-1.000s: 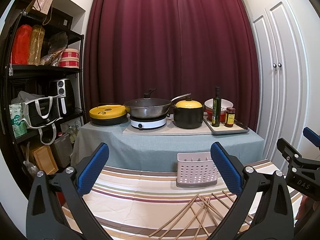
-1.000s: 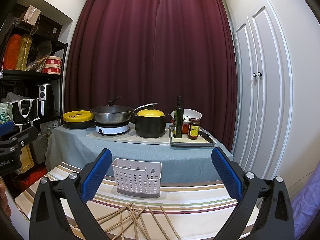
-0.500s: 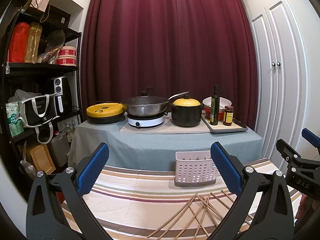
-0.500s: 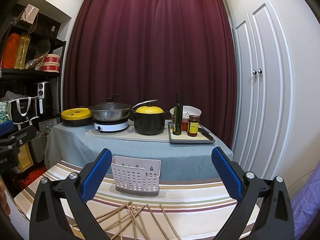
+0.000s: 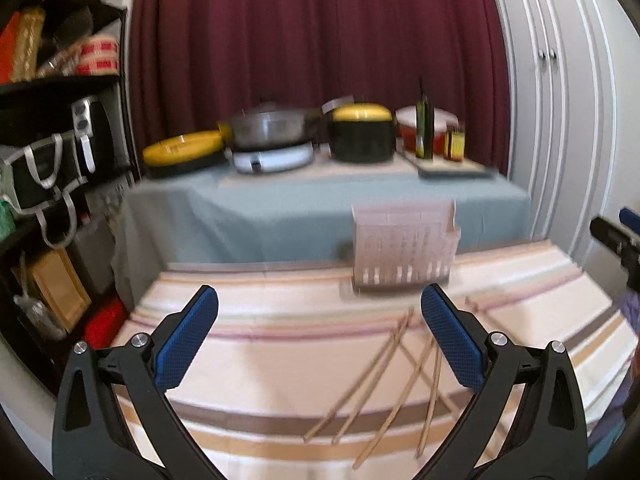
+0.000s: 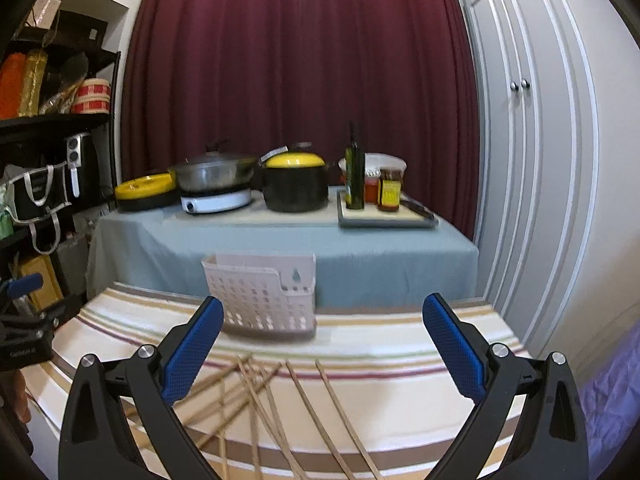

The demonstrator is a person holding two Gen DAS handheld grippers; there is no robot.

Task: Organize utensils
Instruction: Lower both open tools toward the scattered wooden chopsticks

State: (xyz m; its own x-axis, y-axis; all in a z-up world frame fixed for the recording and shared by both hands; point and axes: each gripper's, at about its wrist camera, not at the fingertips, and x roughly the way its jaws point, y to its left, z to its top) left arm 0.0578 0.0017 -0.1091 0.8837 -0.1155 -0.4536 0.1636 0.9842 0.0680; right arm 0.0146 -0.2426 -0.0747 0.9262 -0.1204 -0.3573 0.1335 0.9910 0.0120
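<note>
Both grippers have tipped downward since the earlier frames, bringing the striped table (image 6: 400, 344) fuller into view. Left gripper (image 5: 319, 344): fingers wide, empty. Right gripper (image 6: 323, 346): fingers wide, empty. Loose chopsticks (image 6: 272, 396) lie scattered on the cloth just in front of the white basket (image 6: 262, 294), apart from it. Beyond the basket stands a black pot (image 6: 295, 186).

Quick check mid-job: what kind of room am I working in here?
Likely a home kitchen or dining corner: a black pot with a yellow lid and a lidded steel wok sit on a grey-clothed table, with wooden chopsticks scattered near a white slotted utensil basket.
</note>
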